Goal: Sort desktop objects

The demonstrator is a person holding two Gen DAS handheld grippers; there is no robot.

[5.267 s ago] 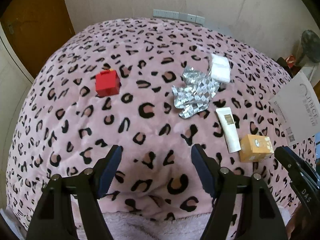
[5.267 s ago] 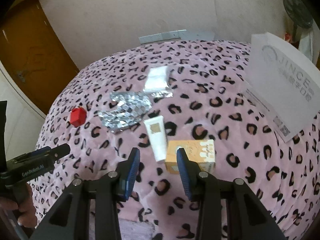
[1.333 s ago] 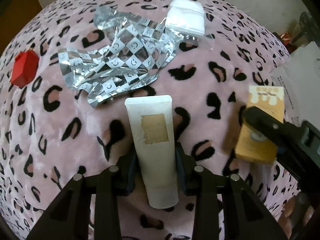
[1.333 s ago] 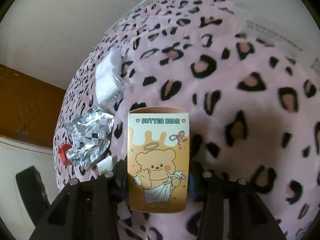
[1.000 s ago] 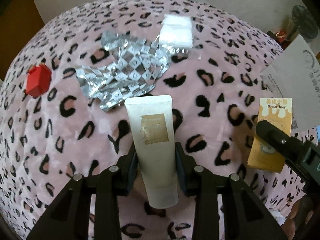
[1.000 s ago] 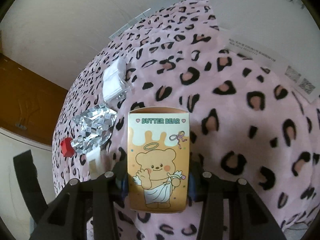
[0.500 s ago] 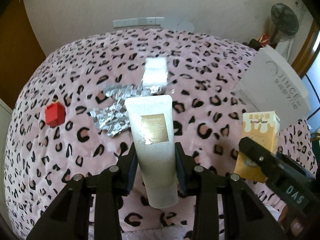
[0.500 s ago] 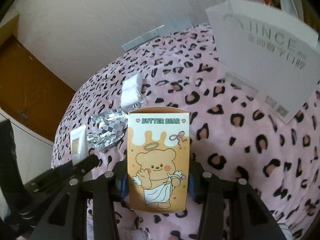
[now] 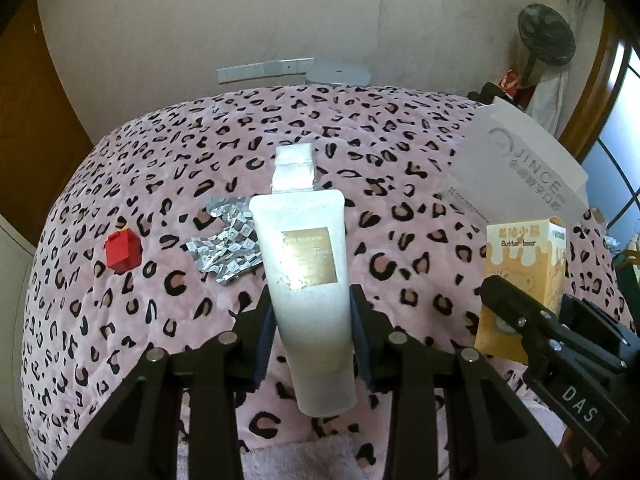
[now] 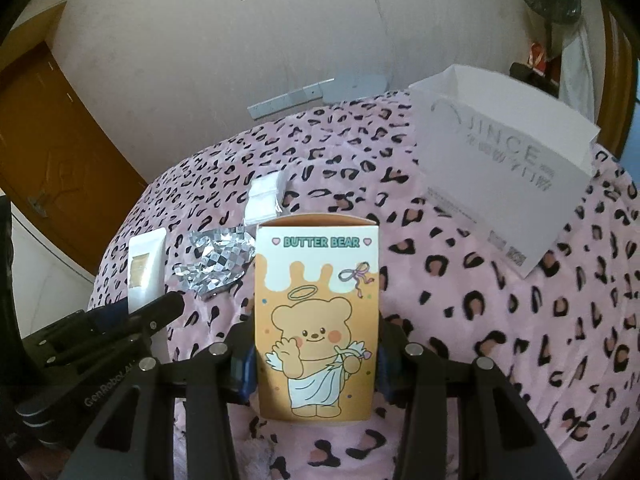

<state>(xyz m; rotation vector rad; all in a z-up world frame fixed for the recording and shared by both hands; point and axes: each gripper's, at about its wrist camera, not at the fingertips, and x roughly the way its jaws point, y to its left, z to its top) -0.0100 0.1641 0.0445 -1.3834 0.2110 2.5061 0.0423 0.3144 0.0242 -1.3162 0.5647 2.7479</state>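
Observation:
My left gripper (image 9: 310,340) is shut on a white cream tube (image 9: 306,276) with a gold label, held up above the pink leopard-print blanket (image 9: 400,216). My right gripper (image 10: 316,356) is shut on an orange Butter Bear box (image 10: 318,312), also lifted off the blanket. The box (image 9: 524,276) shows at the right of the left wrist view, and the tube (image 10: 144,268) at the left of the right wrist view. On the blanket lie a red box (image 9: 123,250), crumpled silver foil (image 9: 224,246) and a white packet (image 9: 293,168).
A white paper bag (image 10: 508,160) with its mouth open stands on the blanket at the right. A fan (image 9: 546,36) and a wooden door (image 10: 52,152) stand beyond the blanket. A grey power strip (image 9: 266,70) lies against the back wall.
Both grippers have risen higher and pulled back from the blanket with the tube and the box; more of the room and the white bag came into view.

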